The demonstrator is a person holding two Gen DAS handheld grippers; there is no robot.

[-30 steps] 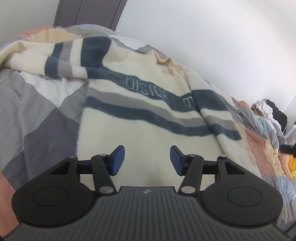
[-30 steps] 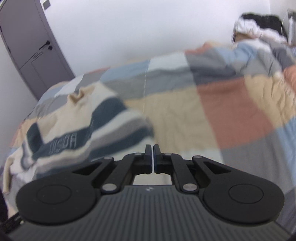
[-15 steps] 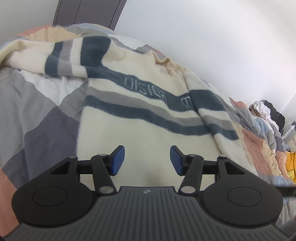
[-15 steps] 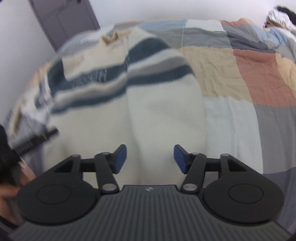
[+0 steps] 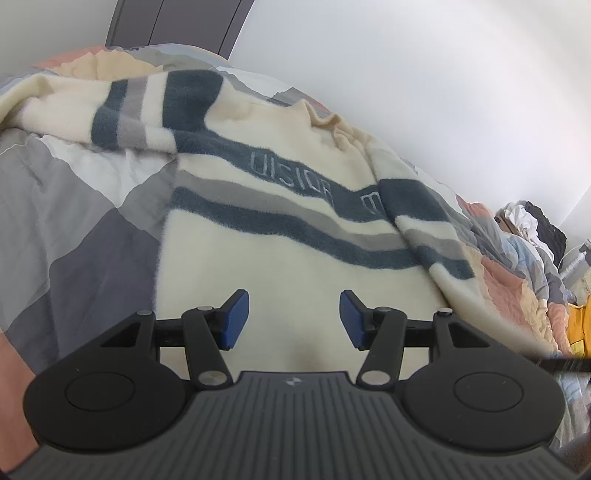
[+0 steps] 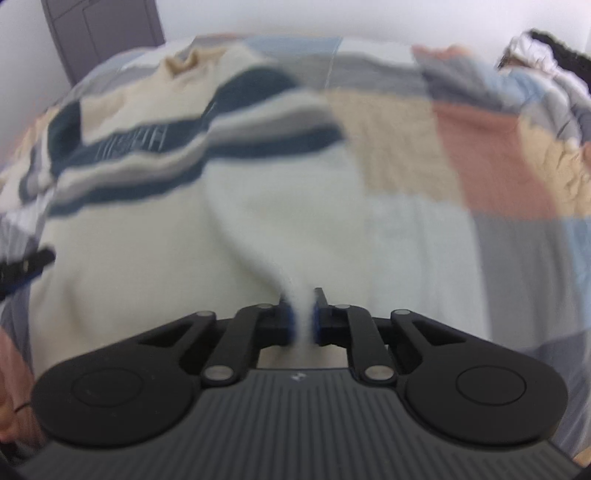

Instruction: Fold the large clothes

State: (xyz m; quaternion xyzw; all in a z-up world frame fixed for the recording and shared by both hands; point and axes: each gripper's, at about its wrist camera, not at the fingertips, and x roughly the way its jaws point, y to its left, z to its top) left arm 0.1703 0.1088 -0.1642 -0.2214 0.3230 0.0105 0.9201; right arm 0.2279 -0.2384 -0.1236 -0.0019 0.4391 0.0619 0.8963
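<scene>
- Cream fleece sweater (image 5: 295, 258) with navy and grey stripes lies spread on the patchwork quilt (image 5: 74, 221) of the bed, collar toward the far wall edge.
- left gripper (image 5: 294, 319): jaws apart, blue pads (image 5: 236, 317) over the sweater's lower hem area, nothing pinched.
- right gripper (image 6: 303, 314): jaws just closed, now clamped on a pinch of the sweater's cream fabric; view is blurred.
- Clothes pile (image 5: 532, 225) at the quilt's far right end.

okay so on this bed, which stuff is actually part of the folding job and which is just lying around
Part of the job:
- striped cream sweater, spread on the bed
- right gripper, shut on the sweater's near edge
- left gripper, open above the sweater

Just lying about:
- patchwork quilt
- heap of clothes at the far end
- yellow item
- grey door
</scene>
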